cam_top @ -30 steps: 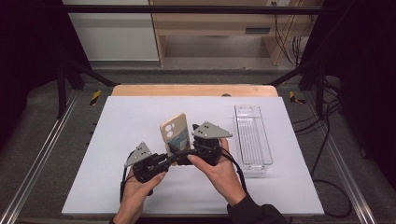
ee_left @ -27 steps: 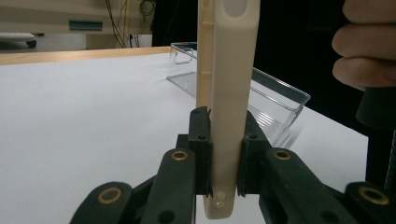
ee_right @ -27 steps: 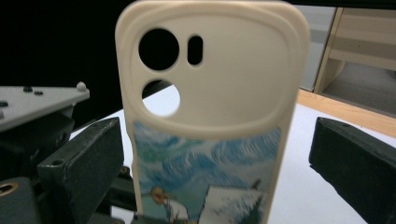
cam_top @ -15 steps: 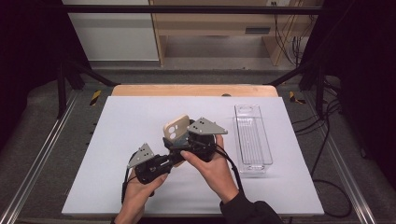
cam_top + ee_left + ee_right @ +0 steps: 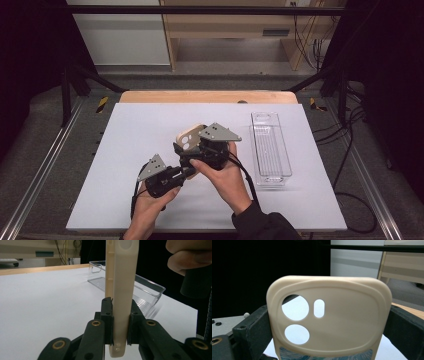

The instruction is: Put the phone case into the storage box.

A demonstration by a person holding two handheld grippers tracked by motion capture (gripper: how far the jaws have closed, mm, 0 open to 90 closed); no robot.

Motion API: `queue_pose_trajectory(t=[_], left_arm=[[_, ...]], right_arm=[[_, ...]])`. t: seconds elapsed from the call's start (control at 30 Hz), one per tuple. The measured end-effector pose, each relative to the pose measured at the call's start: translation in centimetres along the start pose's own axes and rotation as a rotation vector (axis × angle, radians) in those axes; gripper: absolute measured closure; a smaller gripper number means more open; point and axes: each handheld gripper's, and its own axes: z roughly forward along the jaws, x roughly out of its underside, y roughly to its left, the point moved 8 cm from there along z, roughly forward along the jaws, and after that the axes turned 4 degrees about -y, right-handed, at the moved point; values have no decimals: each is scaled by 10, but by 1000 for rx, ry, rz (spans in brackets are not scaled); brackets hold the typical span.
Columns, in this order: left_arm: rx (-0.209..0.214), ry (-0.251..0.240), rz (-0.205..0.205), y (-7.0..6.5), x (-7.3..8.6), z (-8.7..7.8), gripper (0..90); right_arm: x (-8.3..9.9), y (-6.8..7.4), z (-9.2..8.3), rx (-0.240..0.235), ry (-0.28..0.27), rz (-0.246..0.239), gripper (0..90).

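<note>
A cream phone case [image 5: 189, 139] with round camera holes is held tilted above the white table [image 5: 145, 120], near its middle. My left gripper [image 5: 184, 171] comes up from the lower left and is shut on the case [image 5: 122, 290], its jaws pressing the two flat faces near one end. My right gripper [image 5: 189, 150] reaches in from the right. In the right gripper view its jaws sit against the two side edges of the case [image 5: 337, 320], shut across its width. A blue patterned strip shows at the lower rim of the case there.
A clear plastic tray [image 5: 270, 150] lies lengthwise on the right part of the table, also seen behind the case as a tray [image 5: 147, 290]. The table's wooden far edge [image 5: 210, 96] runs behind, and metal rails flank both sides.
The right gripper has shifted left onto the case. The case has tipped from nearly upright to a flatter tilt. The left gripper has stayed put.
</note>
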Motion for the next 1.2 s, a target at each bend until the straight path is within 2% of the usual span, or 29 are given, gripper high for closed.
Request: queue_pose_trajectory(t=[0.27,0.5,0.77,1.13,1.2], left_arm=[[4,3,0,0,2,0,792],[2,6,0,0,2,1,792],[-4,8,3,1,4,1,791],[-12,19,-6,4,10,3,782],[-24,12,-12,7,8,3,700]], right_arm=[[-1,0,4,10,-12,5,50],[-4,2,5,11,-24,18,96],[-3,2,5,15,-7,8,104],[5,-5,6,61,72,74,113],[4,-10,7,72,74,102,114]])
